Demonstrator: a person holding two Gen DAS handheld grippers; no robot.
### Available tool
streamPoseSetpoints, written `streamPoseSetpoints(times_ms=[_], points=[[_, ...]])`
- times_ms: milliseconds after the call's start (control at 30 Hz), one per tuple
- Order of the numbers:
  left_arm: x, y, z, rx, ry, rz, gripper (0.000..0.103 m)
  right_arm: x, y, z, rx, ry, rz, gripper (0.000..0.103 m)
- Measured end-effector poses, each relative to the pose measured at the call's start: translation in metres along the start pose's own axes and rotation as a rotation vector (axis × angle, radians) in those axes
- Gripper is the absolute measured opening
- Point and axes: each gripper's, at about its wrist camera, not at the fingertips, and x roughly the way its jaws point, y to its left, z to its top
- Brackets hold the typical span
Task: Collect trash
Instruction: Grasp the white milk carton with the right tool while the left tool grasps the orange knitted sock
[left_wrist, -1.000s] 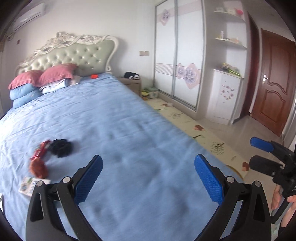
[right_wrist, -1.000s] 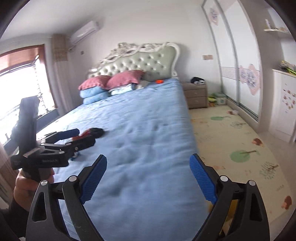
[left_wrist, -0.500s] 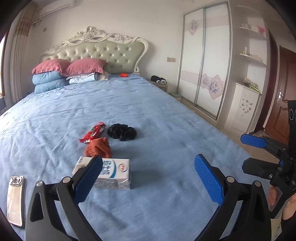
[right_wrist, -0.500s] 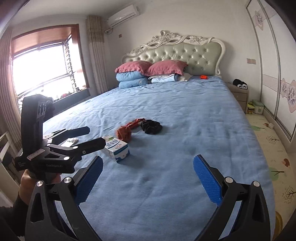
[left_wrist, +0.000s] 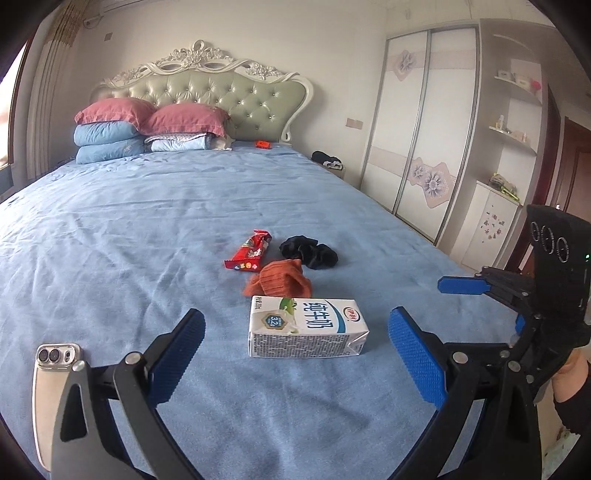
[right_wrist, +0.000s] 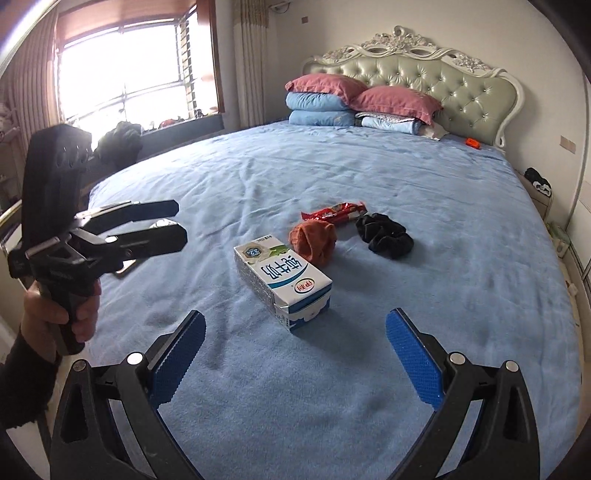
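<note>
Gaping empty jaws facing milk carton (left_wrist: 307, 327)

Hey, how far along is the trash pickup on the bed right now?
Nothing looks collected yet. The milk carton and the red snack wrapper both lie on the blue bedspread, near an orange sock and a black scrunchie. The left gripper and right gripper are both open and empty, hovering in front of the carton. Both trash pieces remain to be picked up.
</note>
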Motion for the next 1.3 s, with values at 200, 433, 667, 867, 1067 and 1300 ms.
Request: streamPoseSetpoints(times_ms=[200,433,667,867,1067,1300], points=[[0.011,0.018,-0.001,0.017,0.04,-0.017,0.099,0.039,0.003,0.012,-0.063,0.057,0.031,0.094],[0.026,0.031,0.004,0.015,0.066,-0.022,0.099,0.083,0.008,0.024,-0.179,0.157,0.034,0.082],[0.038,0.037,0.009,0.003,0.078,-0.016,0.099,0.119,0.002,0.021,-0.168,0.263,0.152,0.059],[0.048,0.035,0.014,-0.015,0.086,-0.02,0.099,0.091,0.003,0.013,-0.143,0.214,0.214,0.054],[0.063,0.019,0.017,-0.008,0.103,-0.044,0.099,0.059,-0.03,0.003,0.013,0.201,0.239,0.053],[0.098,0.002,0.024,0.001,0.151,-0.03,0.099,0.014,-0.085,-0.018,0.138,0.133,0.139,0.053]])
